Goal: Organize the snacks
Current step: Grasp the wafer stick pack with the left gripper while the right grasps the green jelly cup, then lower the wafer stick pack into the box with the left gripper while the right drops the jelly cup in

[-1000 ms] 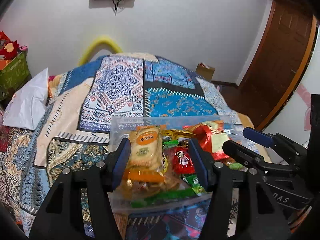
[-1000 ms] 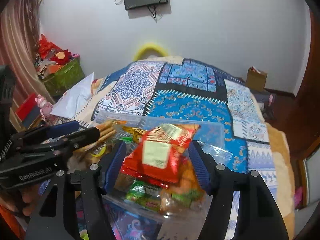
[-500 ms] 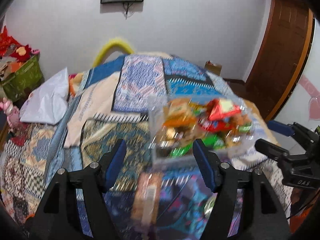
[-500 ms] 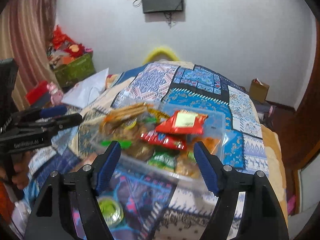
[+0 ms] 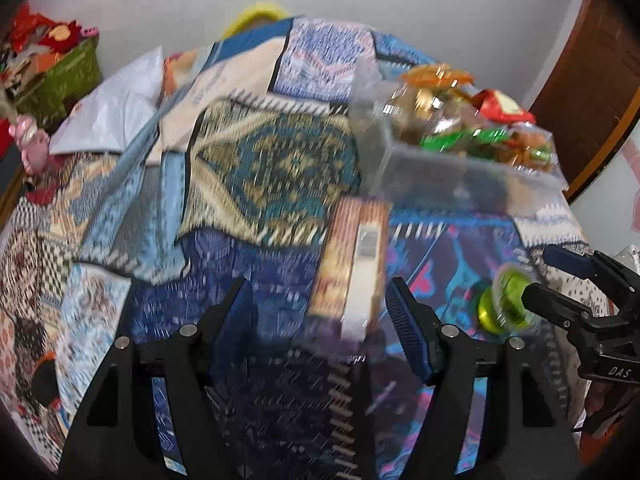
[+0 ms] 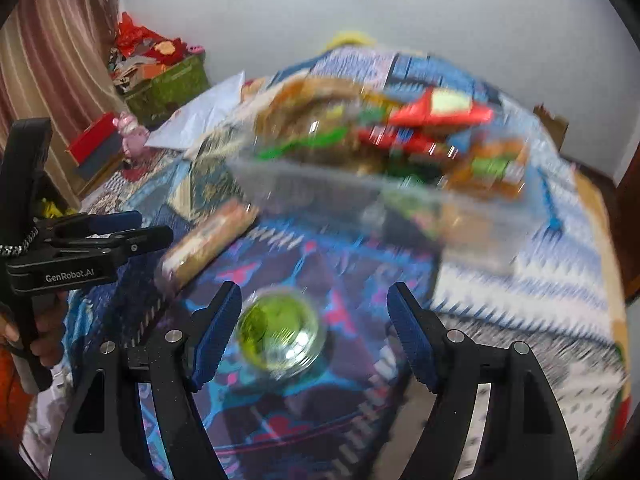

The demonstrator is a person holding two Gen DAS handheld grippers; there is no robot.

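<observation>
Patterned quilting covered the bed (image 5: 276,168) where both claws hung wide and empty: the left gripper (image 5: 320,320) over a long biscuit packet (image 5: 352,264), the right gripper (image 6: 312,336) over a small green cup (image 6: 280,332) lying nearer its left pad. The packet's long axis ran away from the camera toward the clear snack bin (image 5: 460,160) beyond it, so the left pads probably needed to straddle its narrow width squarely near mid-length before closing. Further back, that bin sat heaped with wrappers, and blur hid finer detail.
</observation>
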